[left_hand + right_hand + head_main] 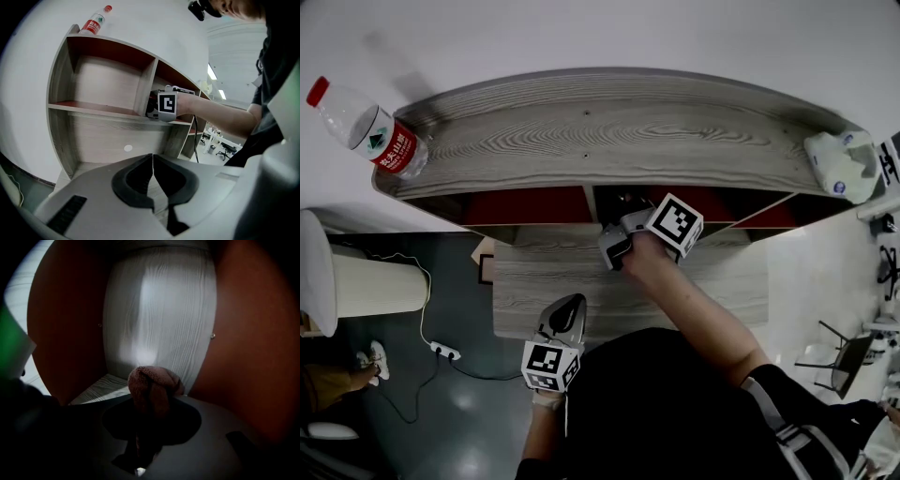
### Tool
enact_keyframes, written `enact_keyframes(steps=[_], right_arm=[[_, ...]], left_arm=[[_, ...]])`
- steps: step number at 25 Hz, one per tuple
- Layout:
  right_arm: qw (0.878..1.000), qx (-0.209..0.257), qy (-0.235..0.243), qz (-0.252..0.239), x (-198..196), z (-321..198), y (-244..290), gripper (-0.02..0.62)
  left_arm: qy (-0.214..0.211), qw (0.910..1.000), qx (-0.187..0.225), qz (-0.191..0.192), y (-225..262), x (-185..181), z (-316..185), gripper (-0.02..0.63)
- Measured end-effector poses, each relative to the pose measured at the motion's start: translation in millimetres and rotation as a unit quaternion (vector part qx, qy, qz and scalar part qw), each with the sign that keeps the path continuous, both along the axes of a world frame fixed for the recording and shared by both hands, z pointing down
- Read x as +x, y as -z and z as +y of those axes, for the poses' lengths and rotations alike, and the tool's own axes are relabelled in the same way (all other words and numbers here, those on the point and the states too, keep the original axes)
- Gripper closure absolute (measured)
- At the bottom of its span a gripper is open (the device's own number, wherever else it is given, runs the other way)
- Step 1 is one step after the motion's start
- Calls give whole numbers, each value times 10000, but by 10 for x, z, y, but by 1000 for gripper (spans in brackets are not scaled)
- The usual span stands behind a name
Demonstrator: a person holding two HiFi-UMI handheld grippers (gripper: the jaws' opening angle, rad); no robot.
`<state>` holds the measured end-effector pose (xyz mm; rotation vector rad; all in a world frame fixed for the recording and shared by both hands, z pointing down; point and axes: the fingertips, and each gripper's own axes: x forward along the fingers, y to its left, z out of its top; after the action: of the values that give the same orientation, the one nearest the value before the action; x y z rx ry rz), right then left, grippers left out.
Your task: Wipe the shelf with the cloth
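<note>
The grey wood-grain shelf (600, 131) has compartments with red side walls. My right gripper (617, 246) reaches into the upper middle compartment, its tips hidden under the top board in the head view. It is shut on a bunched pinkish-brown cloth (151, 385), and the right gripper (152, 401) holds that cloth just above the compartment's floor, near the pale back wall (159, 310). My left gripper (565, 314) hangs back near the person's body, shut with nothing in it. In the left gripper view the jaws of the left gripper (153, 164) meet, facing the shelf (93, 112) and the right gripper's marker cube (167, 104).
A water bottle with a red label (370, 131) lies on the shelf top at the left end, and a white packet (844, 164) sits at the right end. A power strip and cable (445, 352) lie on the dark floor at left, beside a white round stand (366, 281).
</note>
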<state>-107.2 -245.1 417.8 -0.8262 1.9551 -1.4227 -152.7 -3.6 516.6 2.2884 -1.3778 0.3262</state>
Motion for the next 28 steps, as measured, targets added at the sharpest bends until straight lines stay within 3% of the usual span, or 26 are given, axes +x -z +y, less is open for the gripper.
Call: enact_keyframes(steps=[4,11,25,28], right_arm=[[9991,-355,113,-182,-7,90,-69,518],[9989,-439,175,-13,-1,337,-154,518],[9971,-393,488,434,4,770,-323,520],[9959,-182,571,680,6,787,-248,522]], left_arm=[[-3,10000,11,-9,12,24,33,598],[-41,10000,5,-25,14,80,86,598],[-321,9995,-18,-4,-15,286,88,598],[-369,9993,12,14,-1,327,55,598]])
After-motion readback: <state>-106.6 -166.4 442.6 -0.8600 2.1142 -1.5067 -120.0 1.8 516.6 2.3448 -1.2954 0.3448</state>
